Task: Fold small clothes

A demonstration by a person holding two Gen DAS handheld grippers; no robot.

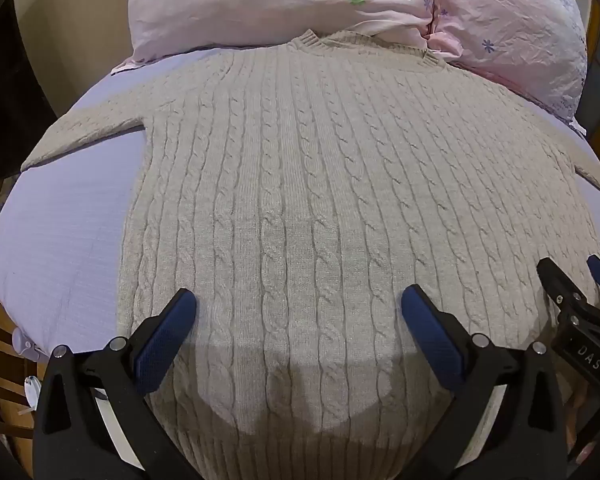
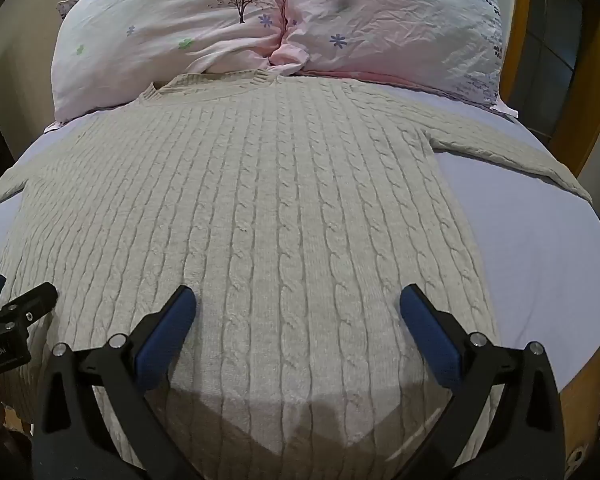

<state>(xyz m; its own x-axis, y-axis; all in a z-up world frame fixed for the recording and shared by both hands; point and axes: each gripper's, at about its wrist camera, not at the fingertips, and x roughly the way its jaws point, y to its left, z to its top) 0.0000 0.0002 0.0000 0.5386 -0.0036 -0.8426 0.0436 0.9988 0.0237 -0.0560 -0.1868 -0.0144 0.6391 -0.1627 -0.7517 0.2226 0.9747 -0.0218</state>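
The sweater runs lengthwise ahead of you, collar far; your left gripper and right gripper hover wide-jawed (holding nothing) over its hem.

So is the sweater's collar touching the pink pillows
Touching. In the right wrist view the sweater has its ribbed collar lying against the lower edge of the pink pillows, with no sheet visible between them.
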